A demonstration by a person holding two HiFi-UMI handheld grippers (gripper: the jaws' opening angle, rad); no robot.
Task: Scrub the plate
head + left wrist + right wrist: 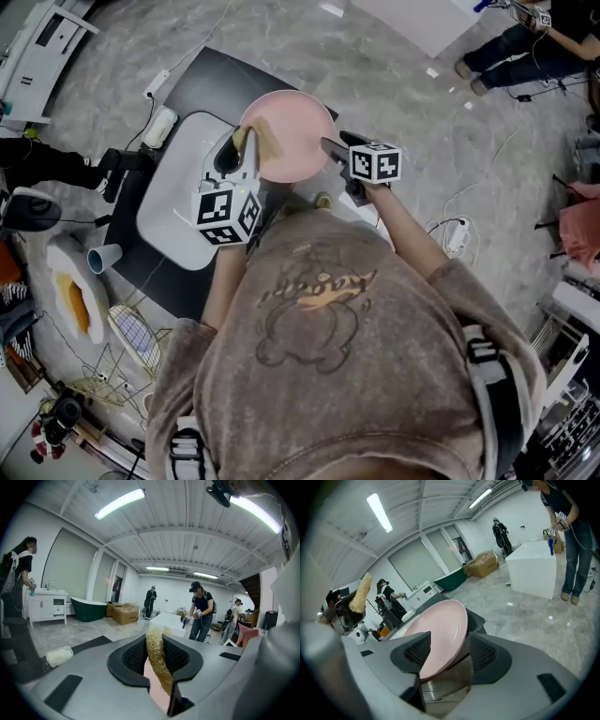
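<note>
A: Left gripper [156, 656] is clamped on a loofah scrubber [152, 641], strip pinched between the pads. Pink shows below it in the gap.
B: That's the pink plate [292, 131]. Head view puts the loofah at its left rim, by the white table [173, 220].
A: Right gripper [447, 651]?
B: Jaws wide apart, plate's rim between them, plate tilted. Only its own view shows that, plus shiny metal [447, 684] under the plate. Head view just has it at the right rim.
</note>
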